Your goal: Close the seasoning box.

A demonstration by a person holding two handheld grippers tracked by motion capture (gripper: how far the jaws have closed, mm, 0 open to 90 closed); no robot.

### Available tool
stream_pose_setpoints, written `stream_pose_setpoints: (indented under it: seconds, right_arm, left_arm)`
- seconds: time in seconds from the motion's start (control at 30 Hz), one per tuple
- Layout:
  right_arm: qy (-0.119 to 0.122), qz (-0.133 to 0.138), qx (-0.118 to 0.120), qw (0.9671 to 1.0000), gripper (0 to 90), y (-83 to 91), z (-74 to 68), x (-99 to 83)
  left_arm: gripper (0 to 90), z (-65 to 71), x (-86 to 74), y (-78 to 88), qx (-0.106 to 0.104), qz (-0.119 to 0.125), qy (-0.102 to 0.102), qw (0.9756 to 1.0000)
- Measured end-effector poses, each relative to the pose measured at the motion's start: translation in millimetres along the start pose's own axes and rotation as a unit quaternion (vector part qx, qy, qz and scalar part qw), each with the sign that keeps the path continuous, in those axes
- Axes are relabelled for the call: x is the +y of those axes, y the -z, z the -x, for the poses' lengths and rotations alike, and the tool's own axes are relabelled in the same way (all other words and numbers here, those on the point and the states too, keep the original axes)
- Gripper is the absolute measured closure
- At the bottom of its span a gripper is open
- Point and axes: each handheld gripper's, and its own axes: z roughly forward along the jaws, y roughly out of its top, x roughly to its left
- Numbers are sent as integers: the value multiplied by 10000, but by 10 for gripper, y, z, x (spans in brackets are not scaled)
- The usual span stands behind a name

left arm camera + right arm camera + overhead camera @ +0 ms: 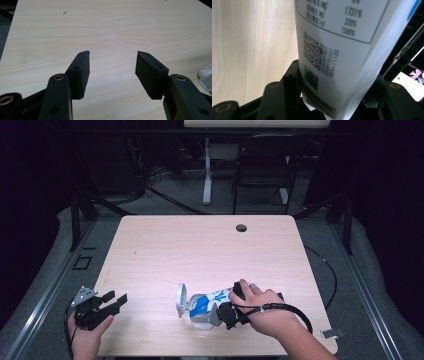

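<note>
Right gripper is clamped on a white bottle with blue label, lying on its side on the worktop, front centre-right. Right gripper view: both pads press the bottle's wall, left pad in plain contact; the right pad is mostly hidden behind the bottle. Label print with QR code and barcode is visible, text too blurred to read. Top and bottom of the bottle are cut off there.

High view: the right hand covers the bottle's right end and most of the gripper body. A round white part sits at the bottle's left end; can't tell if it's a flipped-open cap or a separate piece.

Left gripper is released, jaws wide apart with bare wood between them, held at the front-left edge of the worktop, well apart from the bottle. Left hand is partly cut off by the frame's bottom edge. Left gripper view: a pale object at the right edge, cut off, not identifiable.
</note>
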Motion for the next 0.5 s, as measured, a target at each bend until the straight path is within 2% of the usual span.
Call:
stream_pose_setpoints:
  seconds: [0.5]
  right_arm:
    - [86, -77, -42, 9999, 451, 15, 9, 8]
  left_arm:
    - [457, -1, -1, -1, 0, 1, -1, 10000]
